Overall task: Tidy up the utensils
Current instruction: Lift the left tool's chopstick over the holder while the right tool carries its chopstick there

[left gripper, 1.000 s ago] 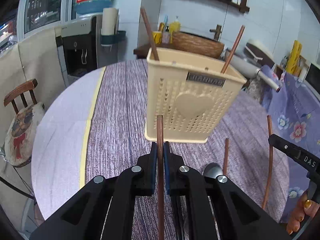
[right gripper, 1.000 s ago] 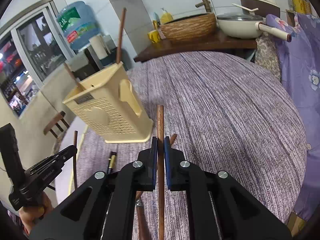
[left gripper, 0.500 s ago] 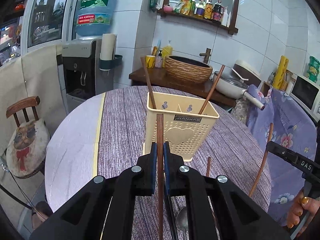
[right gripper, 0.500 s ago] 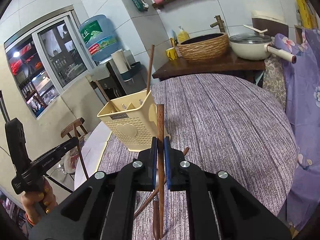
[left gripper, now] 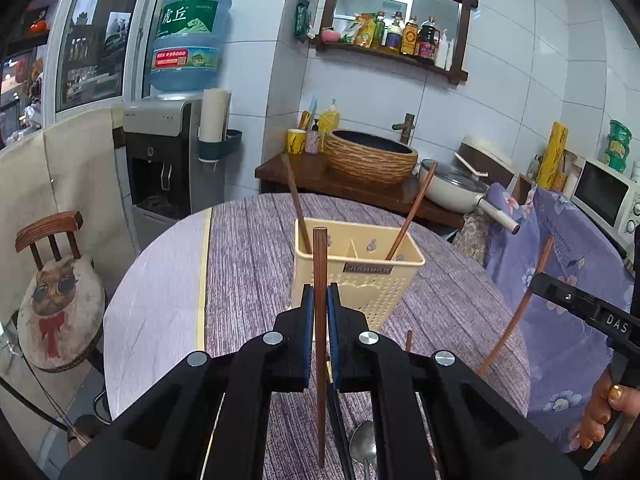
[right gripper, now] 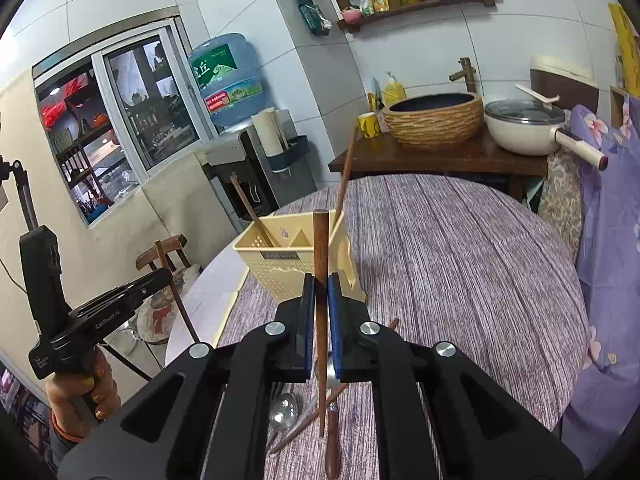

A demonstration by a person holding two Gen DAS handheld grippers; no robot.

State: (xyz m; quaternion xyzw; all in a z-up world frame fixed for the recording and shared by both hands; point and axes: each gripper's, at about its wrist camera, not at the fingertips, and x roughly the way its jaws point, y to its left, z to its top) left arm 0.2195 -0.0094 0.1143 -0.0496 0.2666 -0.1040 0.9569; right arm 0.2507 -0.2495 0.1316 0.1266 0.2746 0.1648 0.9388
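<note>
A cream perforated utensil holder (left gripper: 362, 276) stands on the round table, with two brown chopsticks (left gripper: 408, 216) leaning in it; it also shows in the right wrist view (right gripper: 288, 264). My left gripper (left gripper: 320, 300) is shut on a brown chopstick (left gripper: 320, 272), held upright above the table in front of the holder. My right gripper (right gripper: 321, 292) is shut on another brown chopstick (right gripper: 321, 248), also upright and raised. A spoon (left gripper: 364, 448) lies on the cloth below; a spoon (right gripper: 284, 408) and loose chopsticks (right gripper: 308, 420) show in the right wrist view.
A purple striped cloth (right gripper: 460, 260) covers the round table. A wooden chair with a cat cushion (left gripper: 56, 292) stands at the left. A side counter with a woven basin (left gripper: 372, 156) and a pan (left gripper: 452, 188) lies behind. A water dispenser (left gripper: 164, 160) stands at the back left.
Both grippers have risen and pulled back from the holder, each still holding its chopstick. The holder now looks smaller and farther away.
</note>
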